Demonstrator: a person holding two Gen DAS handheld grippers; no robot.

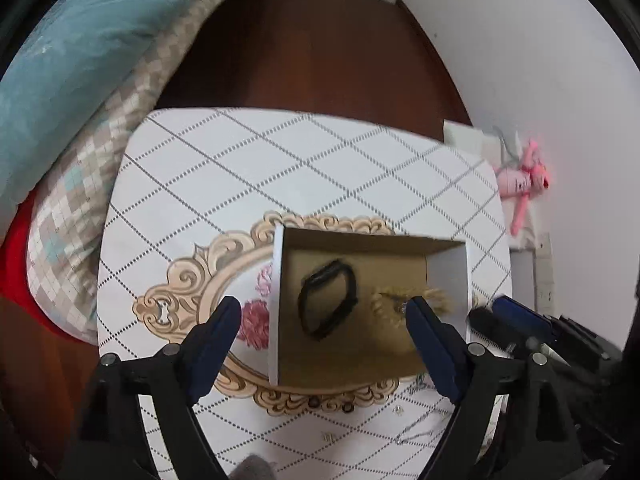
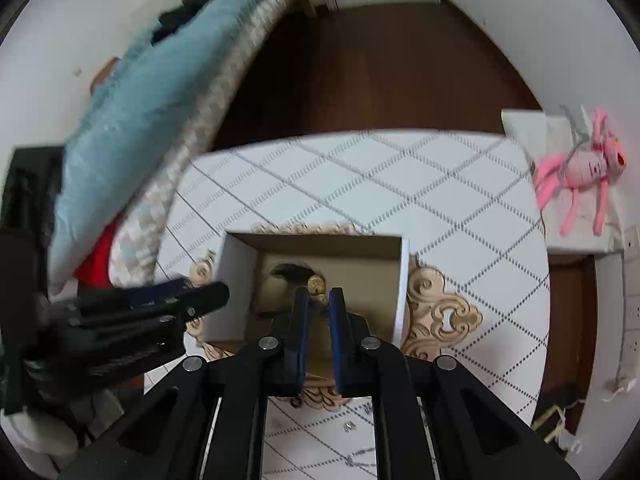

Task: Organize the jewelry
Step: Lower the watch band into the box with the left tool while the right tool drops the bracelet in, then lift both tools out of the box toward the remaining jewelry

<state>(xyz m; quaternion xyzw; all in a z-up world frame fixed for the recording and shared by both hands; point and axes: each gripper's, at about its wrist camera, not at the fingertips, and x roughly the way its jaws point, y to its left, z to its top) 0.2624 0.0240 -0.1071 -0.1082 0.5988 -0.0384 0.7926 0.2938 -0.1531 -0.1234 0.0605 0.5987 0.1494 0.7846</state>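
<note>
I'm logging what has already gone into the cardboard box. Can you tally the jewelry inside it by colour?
Black: 1, the black bracelet
Gold: 1, the gold beaded bracelet
Total: 2 pieces in the cardboard box

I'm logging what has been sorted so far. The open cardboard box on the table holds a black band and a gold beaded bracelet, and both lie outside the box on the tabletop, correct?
Not quite. The black band and the gold beaded bracelet lie inside the cardboard box, on its floor, not on the table. The left wrist view shows this.
</note>
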